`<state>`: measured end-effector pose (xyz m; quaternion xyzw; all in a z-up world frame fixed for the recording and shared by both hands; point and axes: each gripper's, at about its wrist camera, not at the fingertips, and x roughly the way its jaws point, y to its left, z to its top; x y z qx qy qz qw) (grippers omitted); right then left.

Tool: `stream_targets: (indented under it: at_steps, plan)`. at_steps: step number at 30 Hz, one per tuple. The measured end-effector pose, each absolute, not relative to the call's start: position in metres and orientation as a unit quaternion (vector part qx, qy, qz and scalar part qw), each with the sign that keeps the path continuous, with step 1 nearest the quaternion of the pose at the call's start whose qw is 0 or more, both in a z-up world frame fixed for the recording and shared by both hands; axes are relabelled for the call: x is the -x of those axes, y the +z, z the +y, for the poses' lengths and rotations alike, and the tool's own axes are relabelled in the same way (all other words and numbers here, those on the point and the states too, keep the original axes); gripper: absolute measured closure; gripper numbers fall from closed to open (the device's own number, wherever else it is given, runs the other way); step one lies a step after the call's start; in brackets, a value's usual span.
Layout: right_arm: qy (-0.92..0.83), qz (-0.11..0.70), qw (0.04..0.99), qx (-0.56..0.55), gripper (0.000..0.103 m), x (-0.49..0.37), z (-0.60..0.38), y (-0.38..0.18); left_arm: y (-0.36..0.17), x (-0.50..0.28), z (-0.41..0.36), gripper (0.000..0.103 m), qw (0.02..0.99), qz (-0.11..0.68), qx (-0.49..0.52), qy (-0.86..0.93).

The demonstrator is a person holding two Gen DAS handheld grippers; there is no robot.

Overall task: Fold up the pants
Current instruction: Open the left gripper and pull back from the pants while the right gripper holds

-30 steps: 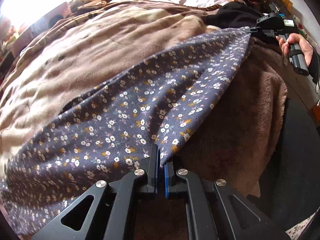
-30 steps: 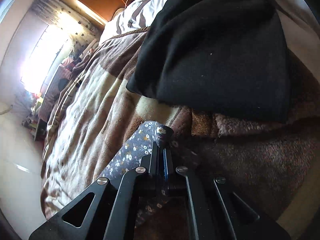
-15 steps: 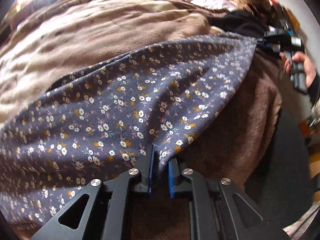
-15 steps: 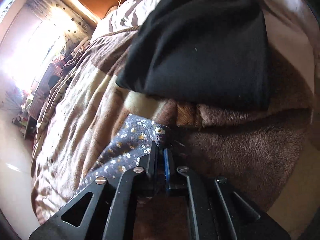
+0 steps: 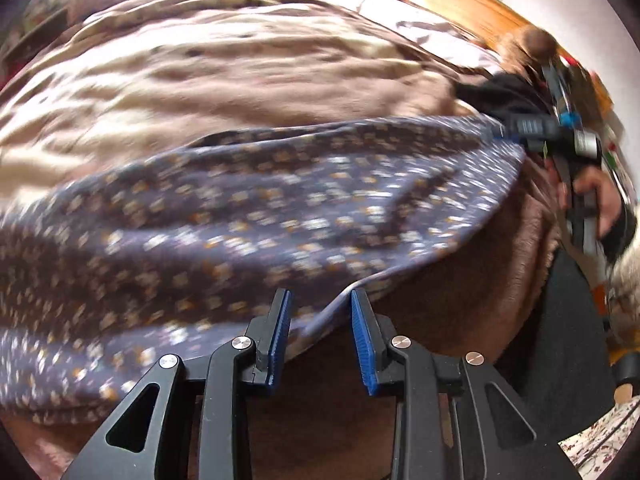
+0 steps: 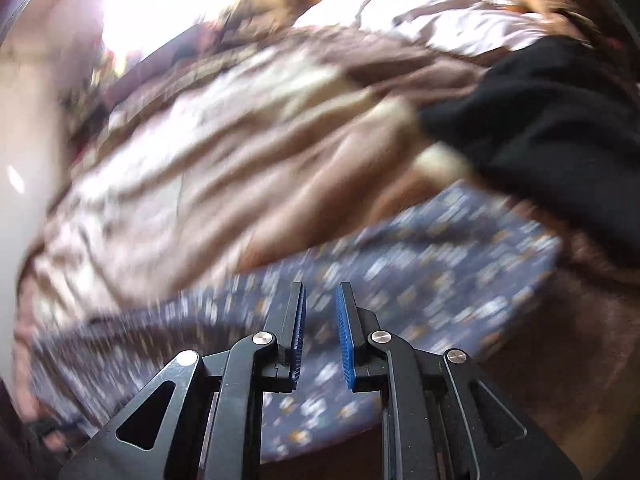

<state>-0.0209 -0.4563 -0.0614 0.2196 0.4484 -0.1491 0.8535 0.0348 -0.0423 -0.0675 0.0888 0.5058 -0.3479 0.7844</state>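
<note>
Navy floral-print fabric pants (image 5: 248, 216) lie spread across the middle of the left wrist frame on a brown-and-cream plush bed blanket (image 5: 240, 72). Left tongs (image 5: 318, 304), lower centre, have just been opening and stand parted, pants hem loose between the blue pads. Right tongs (image 6: 320, 300), lower centre of their own frame, have likewise just been opening, narrowly parted over the pants; black folded garment (image 6: 552, 120) at upper right.

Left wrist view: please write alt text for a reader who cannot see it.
The left gripper, its blue-padded jaws just opened, hovers at the near edge of dark blue floral pants spread on a brown fleece blanket. At the far right, a hand holds the right gripper at the pants' far corner; the image is motion-blurred.
</note>
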Motion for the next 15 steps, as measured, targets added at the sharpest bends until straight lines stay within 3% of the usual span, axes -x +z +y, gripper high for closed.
stream_targets:
  at_steps: [3,10,15]
  plan:
    - [-0.144,0.499,0.836,-0.177,0.087,0.016,-0.424,-0.081,-0.065,-0.045,-0.016,0.073,0.800,0.500,-0.071,-0.324]
    - [-0.032,0.491,0.863,-0.113,0.087,-0.003,-0.337,-0.075,-0.065,-0.077,0.062,0.073,0.835,0.496,-0.003,-0.240]
    - [0.048,0.509,0.857,-0.061,0.087,0.001,-0.262,-0.088,-0.077,-0.089,0.097,0.073,0.842,0.503,-0.009,-0.193]
